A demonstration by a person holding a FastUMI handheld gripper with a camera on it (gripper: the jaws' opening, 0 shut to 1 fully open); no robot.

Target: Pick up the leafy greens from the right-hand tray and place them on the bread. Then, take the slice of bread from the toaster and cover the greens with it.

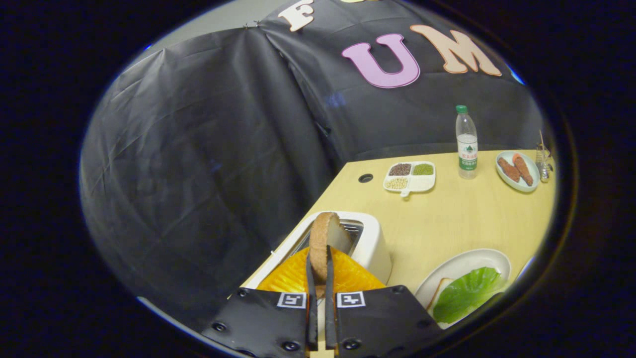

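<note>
- Your gripper [318, 271] holds the slice of bread [322, 237] edge-on above the toaster [370, 243], both fingers pressed flat against its faces, the crust rising beyond the fingertips.
- The slice looks clear of the toaster's slot [352, 229], which lies open just behind it; whether its lower edge is fully out, you cannot tell, since the fingers cover it.
- To the right of the toaster, the white plate [489, 258] already carries the leafy greens [467, 294], spread over a bottom slice of bread [439, 289] that peeps out at their toaster-side edge.
- By that showing, the first half of your job reads as done: greens on bread. The second half is partway along, with the toaster slice gripped and lifted but not yet carried over.
- What remains, on this evidence, is the move rightward from the toaster to the plate and the laying of the slice flat over the greens.
- An orange ribbed thing [348, 276] sits in front of the toaster, right under the fingers; what it is stays hard to make out.
- The plate's near edge is cut off, so how much bottom bread lies beneath the greens is hidden from you.
- Well beyond the toaster on the table [447, 219] stand a divided dish of beans [410, 176], a water bottle [466, 144] and a small plate of sausages [516, 170]; a small glass item beside that plate is too blurred to name.
</note>
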